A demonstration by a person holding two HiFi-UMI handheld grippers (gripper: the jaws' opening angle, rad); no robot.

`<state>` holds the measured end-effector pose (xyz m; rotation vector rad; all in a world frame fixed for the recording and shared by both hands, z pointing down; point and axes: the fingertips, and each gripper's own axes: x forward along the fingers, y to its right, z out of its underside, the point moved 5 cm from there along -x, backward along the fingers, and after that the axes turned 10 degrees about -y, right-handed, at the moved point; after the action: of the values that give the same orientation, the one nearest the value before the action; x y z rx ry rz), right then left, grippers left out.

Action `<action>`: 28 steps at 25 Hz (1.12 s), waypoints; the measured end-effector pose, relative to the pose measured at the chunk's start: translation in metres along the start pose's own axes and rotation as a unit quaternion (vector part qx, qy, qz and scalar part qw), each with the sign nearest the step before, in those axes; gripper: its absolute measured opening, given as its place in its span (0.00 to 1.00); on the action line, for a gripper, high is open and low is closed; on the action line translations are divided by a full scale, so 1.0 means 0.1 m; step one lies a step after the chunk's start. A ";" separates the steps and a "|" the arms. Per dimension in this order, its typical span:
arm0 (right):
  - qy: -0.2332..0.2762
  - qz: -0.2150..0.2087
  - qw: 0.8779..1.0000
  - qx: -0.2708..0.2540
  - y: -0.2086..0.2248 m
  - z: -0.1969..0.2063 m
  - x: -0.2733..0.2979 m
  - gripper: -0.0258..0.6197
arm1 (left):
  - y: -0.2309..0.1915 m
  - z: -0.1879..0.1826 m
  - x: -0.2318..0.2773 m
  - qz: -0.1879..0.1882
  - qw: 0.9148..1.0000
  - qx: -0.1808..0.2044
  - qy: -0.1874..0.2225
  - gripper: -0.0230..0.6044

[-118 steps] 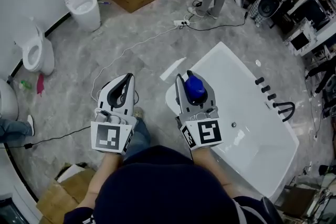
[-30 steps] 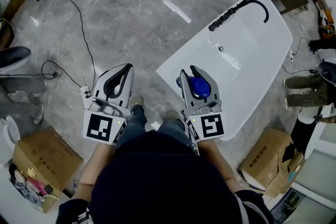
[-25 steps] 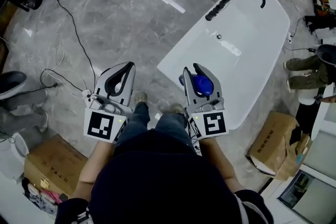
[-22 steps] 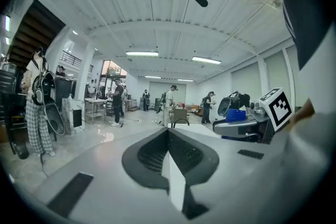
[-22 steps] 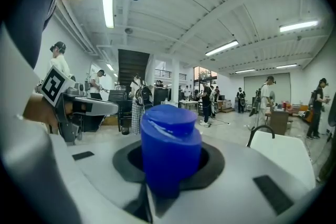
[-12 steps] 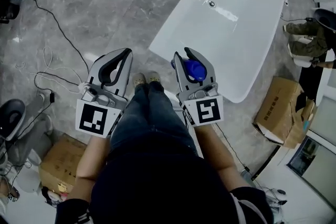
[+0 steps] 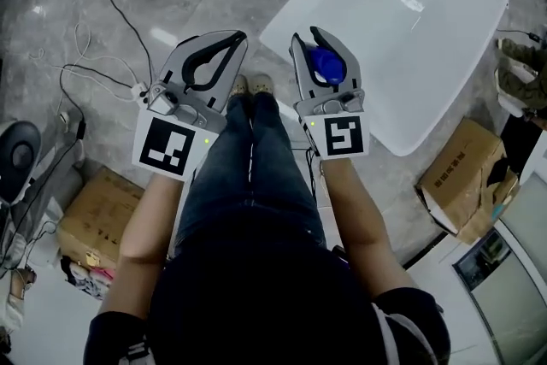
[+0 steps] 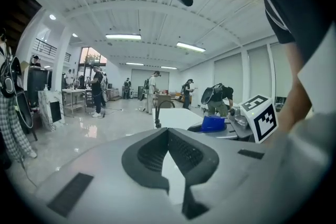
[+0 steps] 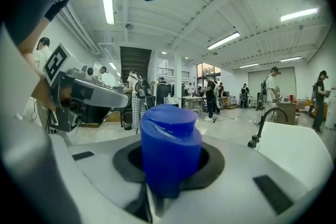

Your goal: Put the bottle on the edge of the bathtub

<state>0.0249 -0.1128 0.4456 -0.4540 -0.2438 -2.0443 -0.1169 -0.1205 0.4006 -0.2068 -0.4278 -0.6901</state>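
Observation:
A blue bottle [image 7: 323, 64] stands between the jaws of my right gripper [image 7: 306, 33], which is shut on it. In the right gripper view only its blue cap [image 9: 170, 144] shows, upright and close up. The white bathtub [image 7: 436, 94] lies at the upper right, and its near end is just beside and beyond the right gripper. Its rim [image 9: 294, 152] and black faucet [image 9: 261, 124] show to the right of the bottle. My left gripper [image 7: 241, 36] hovers over the floor left of the tub, shut and empty; its tips [image 8: 168, 131] meet.
The person's legs [image 7: 252, 158] stretch out between the two grippers. Cardboard boxes stand at the right [image 7: 461, 175] and lower left [image 7: 90, 222]. Cables and a power strip [image 7: 139, 90] lie on the grey floor at the left. Several people stand far off in the hall [image 8: 97, 89].
Both grippers have sunk toward the floor and the tub's near end has come up beside the right gripper. The legs now show beneath them. The bottle stays gripped.

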 end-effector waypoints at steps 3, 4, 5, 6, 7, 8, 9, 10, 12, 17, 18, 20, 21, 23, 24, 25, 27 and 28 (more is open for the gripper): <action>-0.001 -0.003 1.000 -0.013 0.04 0.21 0.22 0.21 | -0.01 0.18 0.16 0.002 1.000 -0.012 -0.006 0.07; -0.004 -0.005 1.000 -0.016 0.05 0.29 0.30 0.21 | -0.02 0.23 0.20 0.002 1.000 -0.013 -0.009 0.07; -0.008 -0.007 1.000 -0.019 0.05 0.36 0.37 0.21 | -0.03 0.28 0.24 0.003 1.000 -0.013 -0.013 0.07; -0.012 -0.010 1.000 -0.022 0.05 0.43 0.44 0.21 | -0.03 0.31 0.27 0.003 1.000 -0.015 -0.015 0.07; -0.016 -0.014 0.999 -0.025 0.05 0.49 0.50 0.21 | -0.04 0.35 0.29 0.003 1.000 -0.017 -0.018 0.07; -0.019 -0.019 0.999 -0.031 0.04 0.55 0.56 0.21 | -0.04 0.39 0.31 0.002 1.000 -0.021 -0.020 0.07; -0.022 -0.025 0.999 -0.037 0.03 0.60 0.61 0.21 | -0.04 0.43 0.32 0.000 0.999 -0.026 -0.023 0.07; -0.024 -0.030 0.998 -0.043 0.01 0.64 0.67 0.21 | -0.04 0.47 0.33 0.000 0.999 -0.031 -0.026 0.07; -0.029 -0.039 0.998 -0.049 -0.02 0.73 0.76 0.21 | -0.03 0.55 0.34 0.001 0.999 -0.034 -0.034 0.07; -0.039 -0.050 0.996 -0.058 -0.06 0.92 0.98 0.21 | -0.05 0.71 0.41 0.005 0.998 -0.029 -0.050 0.07; -0.044 -0.051 0.996 -0.055 -0.07 0.95 1.02 0.21 | -0.06 0.72 0.41 0.005 0.998 -0.031 -0.050 0.07; -0.055 -0.051 0.996 -0.039 -0.10 0.99 1.05 0.21 | -0.07 0.73 0.40 0.004 0.998 -0.034 -0.050 0.07; -0.058 -0.051 0.996 -0.033 -0.12 1.00 1.06 0.21 | -0.07 0.73 0.38 0.003 0.998 -0.034 -0.050 0.07; -0.059 -0.053 0.996 -0.030 -0.14 1.03 1.06 0.21 | -0.05 0.73 0.35 0.002 0.998 -0.034 -0.049 0.07; -0.059 -0.055 0.996 -0.029 -0.14 1.04 1.07 0.21 | -0.04 0.74 0.34 0.002 0.998 -0.035 -0.049 0.07; -0.060 -0.056 0.996 -0.028 -0.14 1.06 1.08 0.21 | -0.04 0.75 0.34 0.001 0.998 -0.037 -0.050 0.07; -0.063 -0.059 0.996 -0.026 -0.14 1.10 1.11 0.21 | -0.05 0.78 0.33 0.001 0.998 -0.041 -0.053 0.07; -0.064 -0.060 0.996 -0.025 -0.14 1.12 1.12 0.22 | -0.05 0.80 0.33 0.001 0.998 -0.043 -0.054 0.07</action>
<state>-0.0128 -0.1551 0.5945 -0.6155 -0.3043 -2.1441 -0.1223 -0.1179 0.4867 -0.3261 -0.5018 -0.6987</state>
